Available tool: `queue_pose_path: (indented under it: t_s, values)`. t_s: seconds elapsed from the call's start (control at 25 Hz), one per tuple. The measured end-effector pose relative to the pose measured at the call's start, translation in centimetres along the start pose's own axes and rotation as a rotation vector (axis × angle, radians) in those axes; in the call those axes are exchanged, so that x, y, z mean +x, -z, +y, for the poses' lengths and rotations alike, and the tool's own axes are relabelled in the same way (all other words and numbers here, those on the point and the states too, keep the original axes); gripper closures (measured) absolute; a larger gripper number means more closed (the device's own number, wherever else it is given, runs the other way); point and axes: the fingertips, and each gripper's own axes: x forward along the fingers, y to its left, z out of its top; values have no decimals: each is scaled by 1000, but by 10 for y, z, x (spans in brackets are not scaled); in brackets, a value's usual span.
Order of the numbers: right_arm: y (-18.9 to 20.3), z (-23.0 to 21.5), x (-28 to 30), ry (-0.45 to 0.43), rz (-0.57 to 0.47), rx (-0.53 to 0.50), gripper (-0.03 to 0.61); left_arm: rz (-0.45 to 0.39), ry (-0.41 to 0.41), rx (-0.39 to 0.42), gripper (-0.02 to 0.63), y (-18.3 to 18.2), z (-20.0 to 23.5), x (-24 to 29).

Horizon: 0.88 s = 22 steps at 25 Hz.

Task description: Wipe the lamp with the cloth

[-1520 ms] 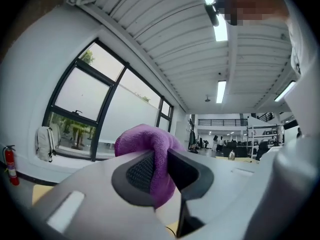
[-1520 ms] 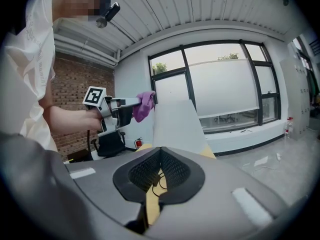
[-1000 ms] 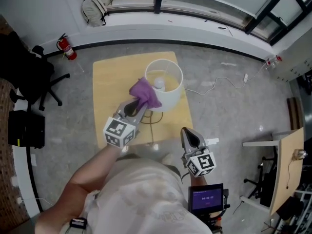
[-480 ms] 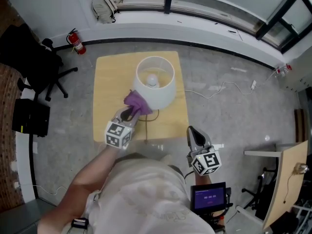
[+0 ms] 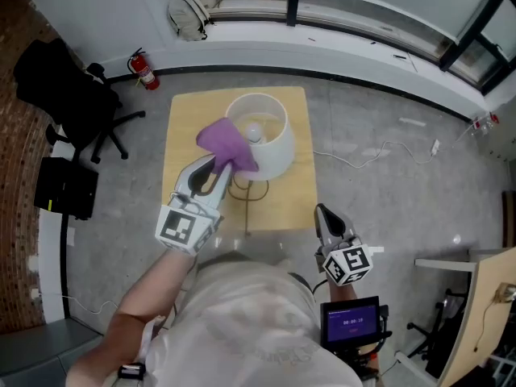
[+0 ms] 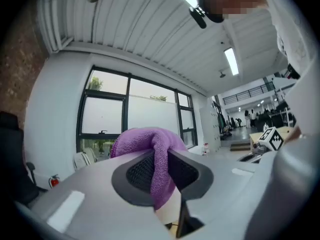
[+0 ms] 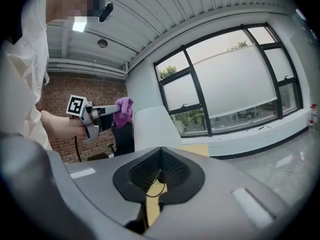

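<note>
A lamp with a white shade [image 5: 270, 139] stands on a small wooden table [image 5: 184, 127]; its bulb shows inside the shade. My left gripper [image 5: 221, 164] is shut on a purple cloth [image 5: 225, 142], which lies against the shade's left rim. In the left gripper view the cloth [image 6: 149, 145] bulges over and hangs between the pads of the left gripper [image 6: 161, 170]. My right gripper [image 5: 326, 217] hangs off the table's right front corner, shut on nothing. In the right gripper view, the right gripper [image 7: 160, 170] faces the shade [image 7: 156, 128] and the cloth [image 7: 124, 109].
The lamp's black cord [image 5: 245, 196] loops on the table's front. A white cable [image 5: 379, 150] runs over the floor at the right. An office chair [image 5: 81, 103], a black case [image 5: 66, 188], a fire extinguisher [image 5: 143, 69] and a backpack [image 5: 189, 13] stand left and behind.
The left gripper took the cloth down the shade's left side, then back up to its rim. The right gripper has kept its place.
</note>
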Motion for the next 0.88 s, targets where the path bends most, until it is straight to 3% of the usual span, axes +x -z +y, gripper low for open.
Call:
queue_pose_path:
  t_s: [0.24, 0.56, 0.88]
  values:
    - [-5, -5, 1, -22, -17, -1, 565, 76, -38, 148, 543, 26, -14, 28]
    - [-1, -20, -11, 6, -35, 33, 565, 216, 38, 367, 543, 77, -42, 33]
    - [3, -27, -19, 9, -35, 41, 565, 405, 124, 400, 545, 144, -67, 25]
